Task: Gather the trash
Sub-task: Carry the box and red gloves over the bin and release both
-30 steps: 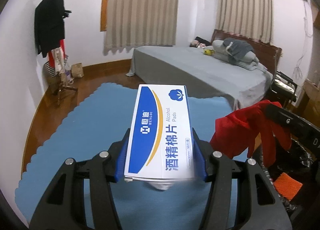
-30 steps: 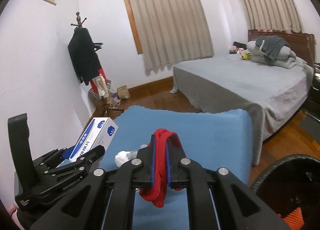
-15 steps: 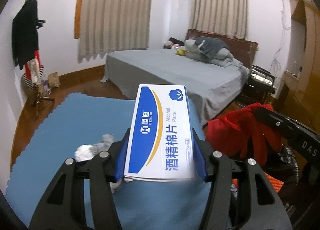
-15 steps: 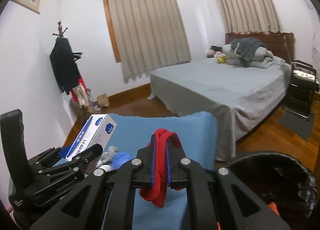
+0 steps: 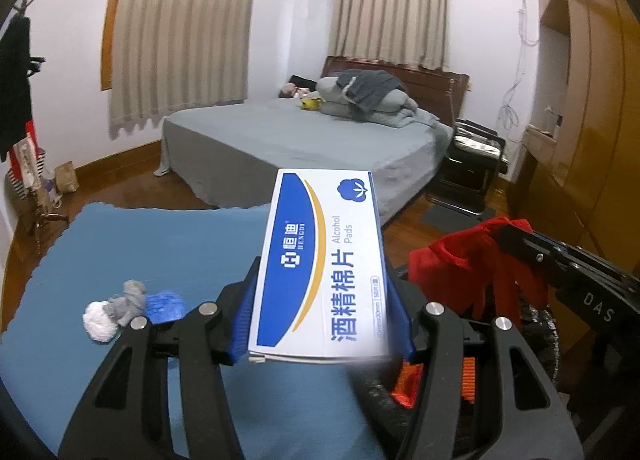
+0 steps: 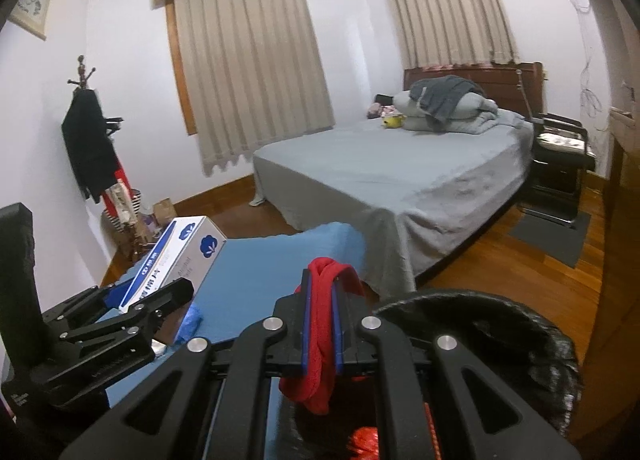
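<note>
Box [image 5: 320,272] reads "HENGDI Alcohol Pads", clamped in left tongs [image 5: 320,324]; right tongs [image 6: 320,324] pinch red cloth [image 6: 320,340].

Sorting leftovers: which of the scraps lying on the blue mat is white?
The crumpled wad at the left end of the little pile; beside it lie a grey scrap and a blue wrapper.

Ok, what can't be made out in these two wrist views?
- Trash bin interior: in both views the claws and the red cloth cover most of it; only orange scraps show.
- Alcohol pads box: underside and contents hidden; left view shows its top only.
- White, grey and blue litter on the blue mat: too small to identify; right view hides most behind the left claw.
- Right claw: its fingertips are wrapped by cloth.
</note>
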The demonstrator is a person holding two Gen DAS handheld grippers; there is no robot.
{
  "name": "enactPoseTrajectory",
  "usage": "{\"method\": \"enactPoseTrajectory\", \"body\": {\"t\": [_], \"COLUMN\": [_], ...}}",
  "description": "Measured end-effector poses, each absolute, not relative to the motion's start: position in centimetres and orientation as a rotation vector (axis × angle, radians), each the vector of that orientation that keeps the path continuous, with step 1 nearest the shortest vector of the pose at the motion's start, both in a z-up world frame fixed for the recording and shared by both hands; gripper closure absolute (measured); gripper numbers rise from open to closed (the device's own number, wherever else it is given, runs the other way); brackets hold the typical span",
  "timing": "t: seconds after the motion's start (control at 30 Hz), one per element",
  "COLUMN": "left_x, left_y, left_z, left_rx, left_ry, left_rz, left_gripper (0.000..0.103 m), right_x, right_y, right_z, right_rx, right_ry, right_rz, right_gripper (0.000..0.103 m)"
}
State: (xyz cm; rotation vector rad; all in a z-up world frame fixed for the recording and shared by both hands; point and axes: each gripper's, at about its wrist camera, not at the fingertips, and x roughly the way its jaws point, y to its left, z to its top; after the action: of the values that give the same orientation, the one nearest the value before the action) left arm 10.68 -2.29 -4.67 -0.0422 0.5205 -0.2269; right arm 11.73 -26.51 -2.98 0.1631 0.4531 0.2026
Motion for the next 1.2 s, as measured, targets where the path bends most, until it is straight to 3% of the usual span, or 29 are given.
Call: {"method": "enactPoseTrajectory", "body": {"t": [0.7, 0.9, 1.03, 1.2], "left_x": [11.2, 11.5, 11.5, 11.6], "left_y": [-11.9, -13.7, -14.0, -13.5], "left_z": [-6.7, -8.0, -8.7, -8.9], "left_rx": [0.007, 0.022, 0.028, 0.021], "left_ry": [0.548, 0.587, 0.605, 0.611], "left_rz": [-0.42, -0.472, -0.487, -0.486], "left_gripper": [0.049, 0.049, 0.048, 0.037], "right_x": [9.4, 9.2, 9.0, 8.8], "right_y": [-34.4, -35.7, -36.2, -36.8], "right_z": [-5.2, -6.5, -7.1, -7.2], "right_rx": [0.198, 0.212, 0.214, 0.218], "right_ry": [0.498, 0.541, 0.557, 0.554], "right_rz": [0.026, -0.014, -0.033, -0.057], "right_gripper": [0.095, 0.09, 0.081, 0.069]}}
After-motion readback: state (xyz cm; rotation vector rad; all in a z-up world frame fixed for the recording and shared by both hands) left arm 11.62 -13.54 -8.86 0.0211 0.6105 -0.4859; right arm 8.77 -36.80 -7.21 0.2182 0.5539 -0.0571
